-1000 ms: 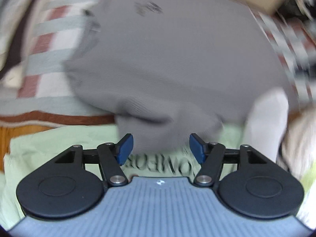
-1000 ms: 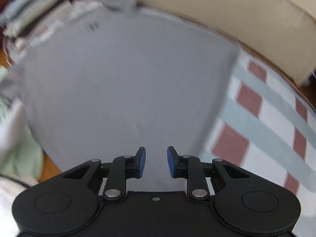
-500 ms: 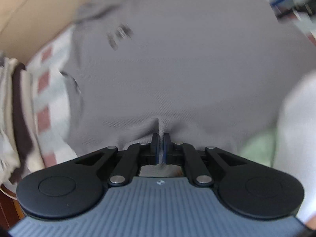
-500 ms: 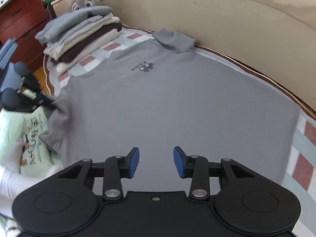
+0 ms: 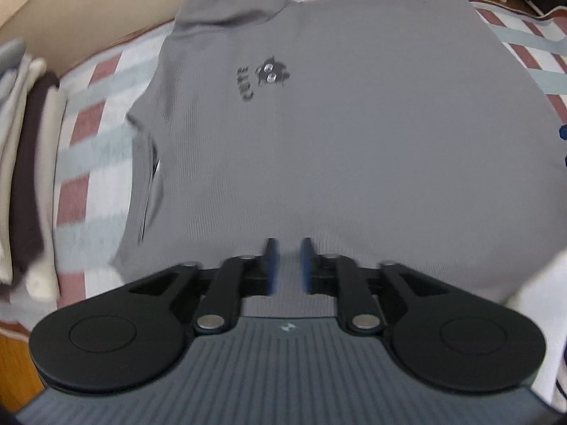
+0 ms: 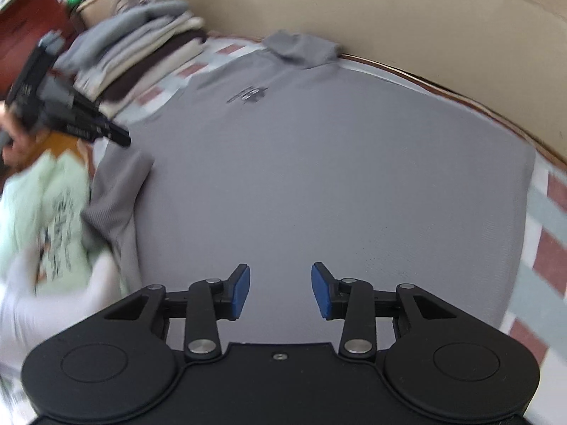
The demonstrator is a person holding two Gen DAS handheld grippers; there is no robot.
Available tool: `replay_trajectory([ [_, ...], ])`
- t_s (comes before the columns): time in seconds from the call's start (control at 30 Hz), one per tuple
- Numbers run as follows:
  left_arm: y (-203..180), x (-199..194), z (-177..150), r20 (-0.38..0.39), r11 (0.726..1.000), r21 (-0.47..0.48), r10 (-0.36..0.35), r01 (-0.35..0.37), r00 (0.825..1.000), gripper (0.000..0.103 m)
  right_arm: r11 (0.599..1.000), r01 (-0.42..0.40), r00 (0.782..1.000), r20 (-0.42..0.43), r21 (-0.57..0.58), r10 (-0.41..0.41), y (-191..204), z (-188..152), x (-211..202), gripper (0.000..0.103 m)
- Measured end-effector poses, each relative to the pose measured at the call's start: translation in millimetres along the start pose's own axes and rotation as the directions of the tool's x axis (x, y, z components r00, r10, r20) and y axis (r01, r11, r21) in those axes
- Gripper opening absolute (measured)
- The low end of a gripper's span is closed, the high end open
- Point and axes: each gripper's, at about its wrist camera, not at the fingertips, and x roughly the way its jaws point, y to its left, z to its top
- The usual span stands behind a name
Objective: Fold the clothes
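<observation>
A grey turtleneck top (image 5: 354, 134) is seen spread flat, front up, on a bed covered w/ a checked sheet (image 5: 88, 163) in red, white and pale grey-green. Collar is toward the beige headboard (image 6: 407, 24); a small dark print w/ lettering (image 5: 262, 78) is seen on the chest. One sleeve (image 6: 120, 191) is laid along the side nearest the left gripper (image 5: 287, 265). Left gripper is held over the hem; its jaws are a little apart and opening, w/ nothing pinched between them. Right gripper (image 6: 280, 290) is held above the lower body of the top, jaws apart, nothing between them. A stack of folded clothes (image 6: 141, 46) is seen beside the top, near the collar end. A pale green garment w/ dark lettering (image 6: 53, 212) is seen just beside the sleeve, blurred. A white sleeve of the person (image 6: 49, 301) is seen nearby.
</observation>
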Motion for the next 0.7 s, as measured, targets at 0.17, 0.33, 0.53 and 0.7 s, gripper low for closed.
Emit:
replay_trajectory([
  [0.17,31.5,-8.4,-36.9,0.049,0.99,-0.125,-0.057,0.063,0.997,0.058,0.963,-0.039,0.996,-0.082,-0.268,0.017,25.8,0.0,-2.1,0.044],
  [0.33,62.2,18.5,-62.3,0.028,0.89,-0.39,-0.245,0.236,0.969,0.062,0.963,-0.014,0.997,-0.081,-0.269,-0.008,33.9,10.1,20.9,0.044],
  [0.53,57.5,45.0,-55.7,-0.017,0.874,-0.437,-0.244,0.212,0.97,0.061,0.996,-0.084,0.996,0.022,-0.011,0.084,-0.1,14.4,32.9,0.044],
  [0.7,22.1,47.5,-44.1,-0.099,0.966,-0.24,-0.119,0.093,0.988,0.064,0.969,-0.142,0.987,0.107,0.204,0.122,-33.9,1.7,24.1,0.044],
])
